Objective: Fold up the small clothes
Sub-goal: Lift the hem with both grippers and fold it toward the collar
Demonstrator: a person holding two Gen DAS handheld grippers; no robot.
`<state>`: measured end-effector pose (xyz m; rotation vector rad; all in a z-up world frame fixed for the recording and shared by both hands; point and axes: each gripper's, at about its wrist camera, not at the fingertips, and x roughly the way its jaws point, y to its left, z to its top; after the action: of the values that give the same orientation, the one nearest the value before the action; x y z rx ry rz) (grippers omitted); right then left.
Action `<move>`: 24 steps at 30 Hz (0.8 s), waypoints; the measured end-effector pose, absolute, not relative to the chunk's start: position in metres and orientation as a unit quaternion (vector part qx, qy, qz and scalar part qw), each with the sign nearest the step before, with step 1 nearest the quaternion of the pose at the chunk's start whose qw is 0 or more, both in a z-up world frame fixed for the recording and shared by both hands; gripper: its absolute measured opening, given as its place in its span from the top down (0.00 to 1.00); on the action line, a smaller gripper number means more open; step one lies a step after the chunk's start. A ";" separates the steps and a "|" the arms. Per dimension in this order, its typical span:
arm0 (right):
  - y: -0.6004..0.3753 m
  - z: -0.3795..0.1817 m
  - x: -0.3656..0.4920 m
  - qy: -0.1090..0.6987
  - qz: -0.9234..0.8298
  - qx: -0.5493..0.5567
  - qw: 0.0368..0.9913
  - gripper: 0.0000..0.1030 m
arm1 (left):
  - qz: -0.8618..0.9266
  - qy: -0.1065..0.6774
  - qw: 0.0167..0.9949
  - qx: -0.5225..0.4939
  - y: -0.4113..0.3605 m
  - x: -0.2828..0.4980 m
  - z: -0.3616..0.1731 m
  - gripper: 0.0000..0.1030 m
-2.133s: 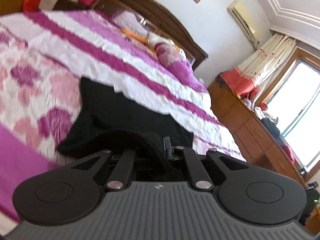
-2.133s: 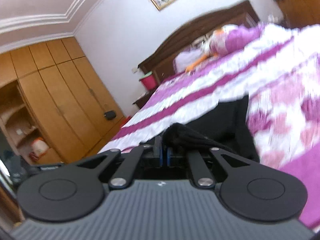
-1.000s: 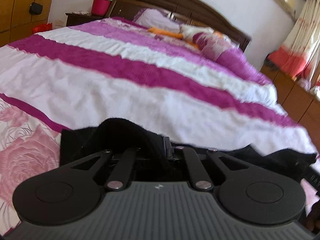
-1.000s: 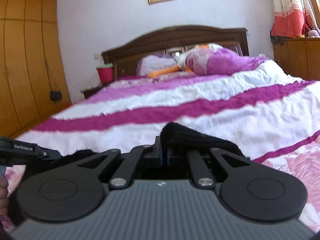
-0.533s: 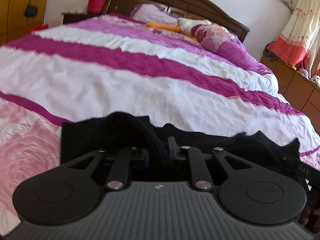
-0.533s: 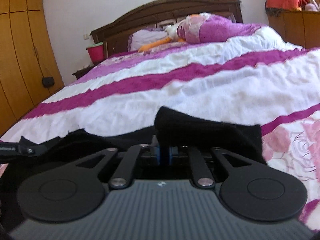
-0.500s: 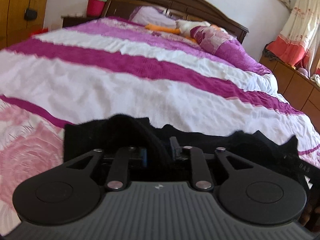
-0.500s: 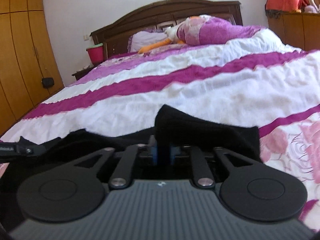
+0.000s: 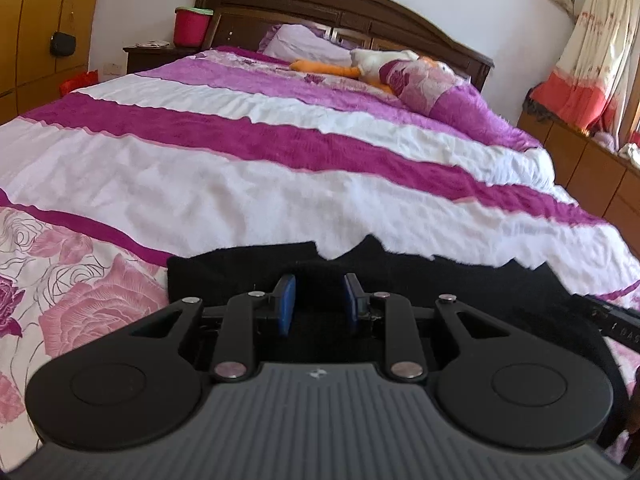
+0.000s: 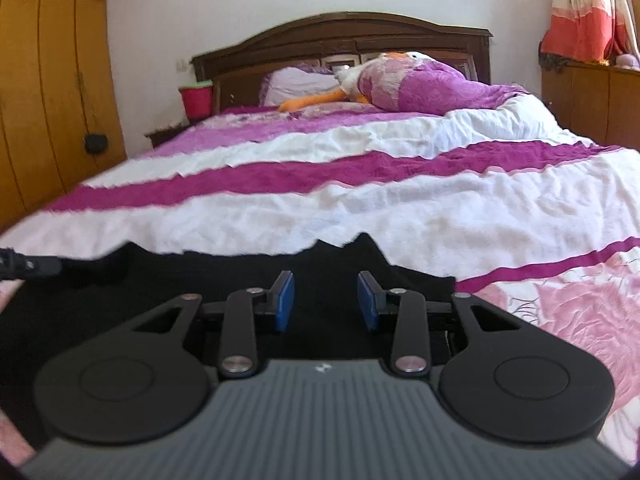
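Over black garment (image 9: pixel 440 280) | left hand-held gripper (image 9: pixel 318 300) just opening (part-open), holding nothing

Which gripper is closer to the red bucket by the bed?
Left. The left gripper sits on the red bucket's side of the black garment; the right gripper is on the far side.

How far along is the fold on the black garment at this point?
Done: the black garment lies on the bedspread, its far edge laid down. In hand: nothing; the left gripper and right gripper have just been opening, pads clear of the cloth. Left: whether more folds are needed cannot be told from here.
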<state>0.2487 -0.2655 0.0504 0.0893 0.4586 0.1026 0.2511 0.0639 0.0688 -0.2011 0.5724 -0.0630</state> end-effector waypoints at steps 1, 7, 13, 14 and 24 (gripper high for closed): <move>-0.267 0.047 0.251 0.233 0.047 0.044 0.970 0.64 | -0.026 0.284 0.954 -0.095 0.064 0.255 0.065 0.71; -0.270 0.019 0.266 0.262 0.034 0.052 0.963 0.65 | -0.003 0.298 0.950 -0.093 0.075 0.278 0.049 0.71; -0.275 0.016 0.270 0.267 0.041 0.067 0.960 0.65 | 0.032 0.310 0.946 -0.085 0.084 0.291 0.035 0.71; -0.276 0.015 0.270 0.268 0.043 0.072 0.960 0.65 | 0.035 0.309 0.946 -0.092 0.087 0.289 0.035 0.71; -0.298 0.039 0.239 0.260 0.035 0.136 0.955 0.64 | 0.018 0.317 0.944 -0.087 0.100 0.239 0.068 0.71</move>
<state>0.2389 -0.2978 0.0389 0.2756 0.5287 0.0713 0.2390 0.1003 0.0680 -0.1772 0.6463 0.0368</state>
